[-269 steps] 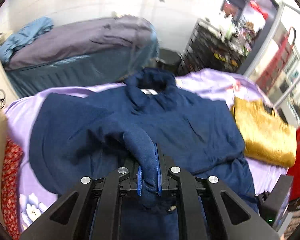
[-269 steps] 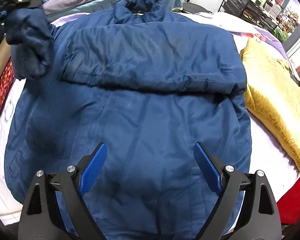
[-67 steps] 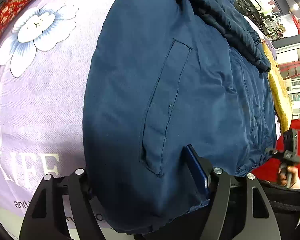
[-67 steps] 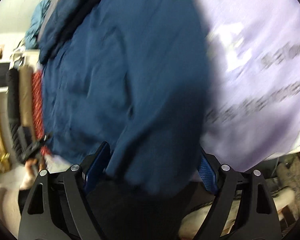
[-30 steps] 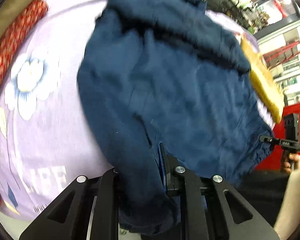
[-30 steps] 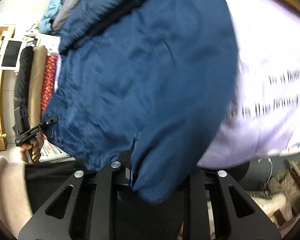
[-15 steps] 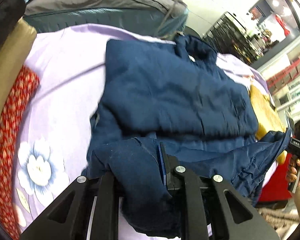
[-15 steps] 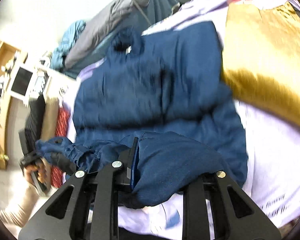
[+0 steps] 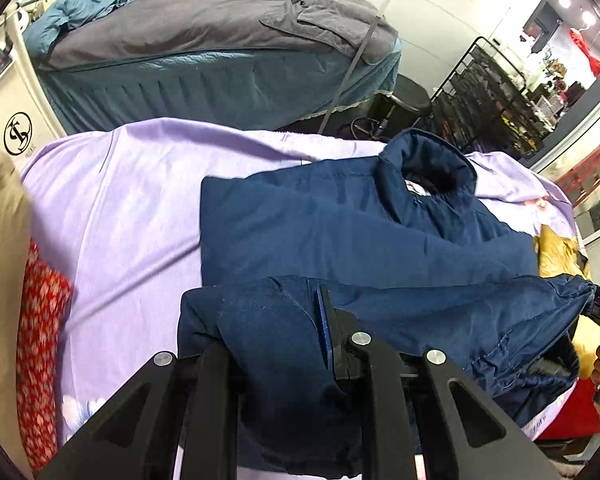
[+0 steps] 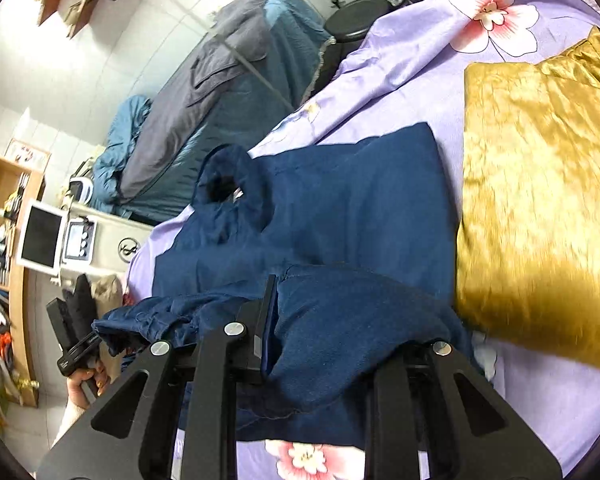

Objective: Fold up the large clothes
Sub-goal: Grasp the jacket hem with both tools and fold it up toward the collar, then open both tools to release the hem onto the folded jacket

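A large navy jacket lies on a lilac bedsheet, collar at the far side and sleeves folded across the body. My left gripper is shut on the left corner of its hem, the cloth bunched over the fingers. My right gripper is shut on the other hem corner of the navy jacket. The hem hangs stretched between them, lifted above the lower body. Each view shows the other gripper at its edge, held by a hand.
A folded golden cloth lies right of the jacket. A red patterned fabric and a tan one sit at the sheet's left edge. Behind stands a bed with grey and blue covers, plus a black rack.
Both grippers lifted the hem and carried it up over the jacket toward the collar. The views tilted up from the jacket's lower body to show the whole garment and the room.
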A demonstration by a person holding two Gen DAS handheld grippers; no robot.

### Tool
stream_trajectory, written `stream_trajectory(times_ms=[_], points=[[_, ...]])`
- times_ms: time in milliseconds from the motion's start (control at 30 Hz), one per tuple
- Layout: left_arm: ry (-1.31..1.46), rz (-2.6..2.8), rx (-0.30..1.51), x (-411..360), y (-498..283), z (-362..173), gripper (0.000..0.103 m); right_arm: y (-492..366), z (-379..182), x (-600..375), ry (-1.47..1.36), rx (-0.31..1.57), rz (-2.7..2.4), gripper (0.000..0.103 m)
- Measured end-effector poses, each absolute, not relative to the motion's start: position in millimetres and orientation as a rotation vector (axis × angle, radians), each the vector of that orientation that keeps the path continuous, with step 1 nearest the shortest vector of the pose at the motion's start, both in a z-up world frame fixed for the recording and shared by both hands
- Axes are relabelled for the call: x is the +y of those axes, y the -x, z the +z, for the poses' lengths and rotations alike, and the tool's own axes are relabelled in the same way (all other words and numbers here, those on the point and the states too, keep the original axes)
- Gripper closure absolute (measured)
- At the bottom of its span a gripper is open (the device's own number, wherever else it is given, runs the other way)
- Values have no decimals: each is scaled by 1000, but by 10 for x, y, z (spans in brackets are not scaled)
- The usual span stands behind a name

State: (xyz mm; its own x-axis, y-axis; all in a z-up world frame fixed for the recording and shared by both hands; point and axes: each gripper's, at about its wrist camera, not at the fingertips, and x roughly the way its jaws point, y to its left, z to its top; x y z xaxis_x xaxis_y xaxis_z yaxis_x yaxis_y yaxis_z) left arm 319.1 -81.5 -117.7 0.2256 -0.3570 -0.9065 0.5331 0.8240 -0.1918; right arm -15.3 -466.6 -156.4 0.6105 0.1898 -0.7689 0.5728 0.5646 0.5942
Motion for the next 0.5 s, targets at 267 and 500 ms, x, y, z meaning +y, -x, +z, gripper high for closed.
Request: stream_trajectory(times_ms=[267,500], points=[[-53,-602,1319,-909,-3549,-1399,82,-127,-1920,-4957,-1050,975,-297,81],[145,-698,1392,-646,-3686,-1351,75,-249,-2164,-5126,-1136,1020,-268,81]])
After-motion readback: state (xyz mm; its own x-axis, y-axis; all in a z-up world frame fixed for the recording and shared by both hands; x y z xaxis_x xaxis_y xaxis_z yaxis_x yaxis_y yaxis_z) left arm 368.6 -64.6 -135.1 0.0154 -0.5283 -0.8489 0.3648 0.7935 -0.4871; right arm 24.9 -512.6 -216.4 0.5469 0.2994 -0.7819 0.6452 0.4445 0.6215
